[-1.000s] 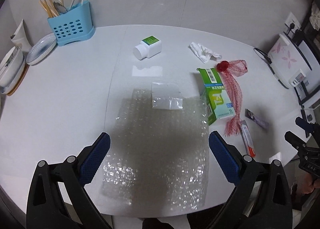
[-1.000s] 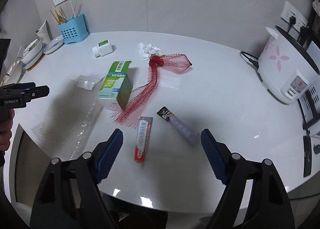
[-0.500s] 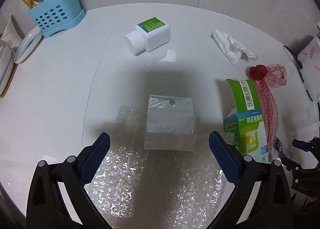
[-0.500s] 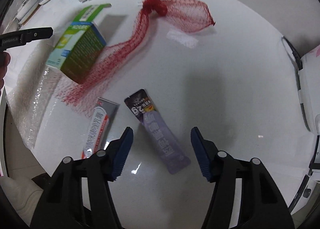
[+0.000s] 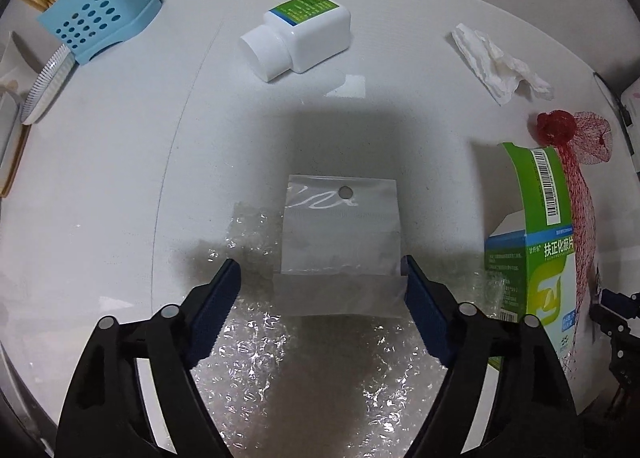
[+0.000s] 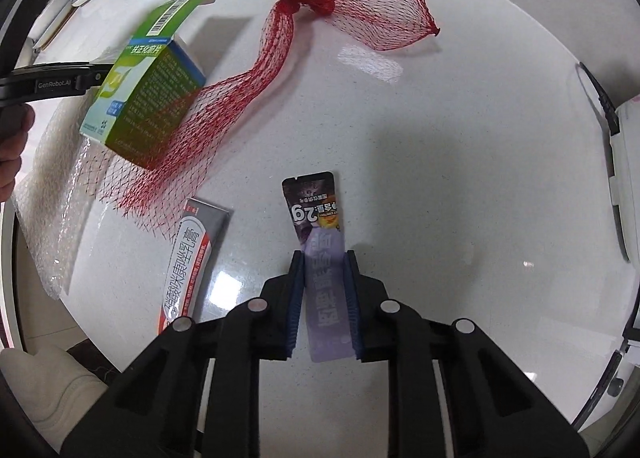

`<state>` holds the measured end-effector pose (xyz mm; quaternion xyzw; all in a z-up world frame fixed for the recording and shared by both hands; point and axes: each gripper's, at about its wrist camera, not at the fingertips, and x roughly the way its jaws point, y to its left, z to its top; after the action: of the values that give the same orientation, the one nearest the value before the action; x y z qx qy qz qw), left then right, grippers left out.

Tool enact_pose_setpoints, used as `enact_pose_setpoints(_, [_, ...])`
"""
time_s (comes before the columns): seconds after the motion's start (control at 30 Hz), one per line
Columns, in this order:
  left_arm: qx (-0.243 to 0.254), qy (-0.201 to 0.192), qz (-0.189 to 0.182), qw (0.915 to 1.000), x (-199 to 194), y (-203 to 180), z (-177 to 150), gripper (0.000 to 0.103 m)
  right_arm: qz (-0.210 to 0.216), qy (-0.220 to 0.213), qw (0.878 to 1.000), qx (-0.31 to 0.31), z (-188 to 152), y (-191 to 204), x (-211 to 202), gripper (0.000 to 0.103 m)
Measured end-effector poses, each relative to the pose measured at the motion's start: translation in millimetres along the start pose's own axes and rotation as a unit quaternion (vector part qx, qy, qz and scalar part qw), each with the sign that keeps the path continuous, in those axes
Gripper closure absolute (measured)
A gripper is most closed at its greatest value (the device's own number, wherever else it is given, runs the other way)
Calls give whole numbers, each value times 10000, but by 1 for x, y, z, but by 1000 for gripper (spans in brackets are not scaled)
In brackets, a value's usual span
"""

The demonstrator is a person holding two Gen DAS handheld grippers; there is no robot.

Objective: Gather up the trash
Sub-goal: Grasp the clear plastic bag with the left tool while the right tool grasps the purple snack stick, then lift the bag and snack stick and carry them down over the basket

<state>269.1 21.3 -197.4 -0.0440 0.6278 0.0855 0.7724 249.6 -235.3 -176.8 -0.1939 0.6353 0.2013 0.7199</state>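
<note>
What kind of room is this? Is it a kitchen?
Probably a kitchen or dining corner at home. A blue holder with chopsticks and a spoon stands by the wall, plates lean beside it, and what looks like a rice cooker sits at the edge of the white table.

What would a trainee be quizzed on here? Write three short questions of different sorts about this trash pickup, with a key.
1. True or false: the right hand-held gripper is shut on the purple sachet.
2. Multiple choice: the left hand-held gripper straddles which item? A) white pill bottle B) clear plastic bag C) crumpled tissue
3. Fill in: the red mesh net drapes partly over the green ____.

Key: 1 true. 2 B, the clear plastic bag, lying partly on bubble wrap, jaws open. 3 box.
</note>
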Motion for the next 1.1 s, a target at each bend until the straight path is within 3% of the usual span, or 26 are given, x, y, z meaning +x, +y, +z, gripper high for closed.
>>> enact_pose_setpoints(0.07, [21,19,32,10000,-2,0,2,44,-10,2,10000,84,3,-2,0,87])
enact_pose_setpoints(0.2, [41,46,-1,10000,-4,1,3,47,-7,-61,9999,161,8,-2,-3,91])
enact_pose_setpoints(0.53, [44,-79,-26,10000,-12,2,5,48,130,-131,9987,485,14,-8,-7,96])
enact_pose_setpoints(1.1, [71,-606,-215,9979,-64,11,-15,48,288,-484,9923,1106,1,-21,-32,99])
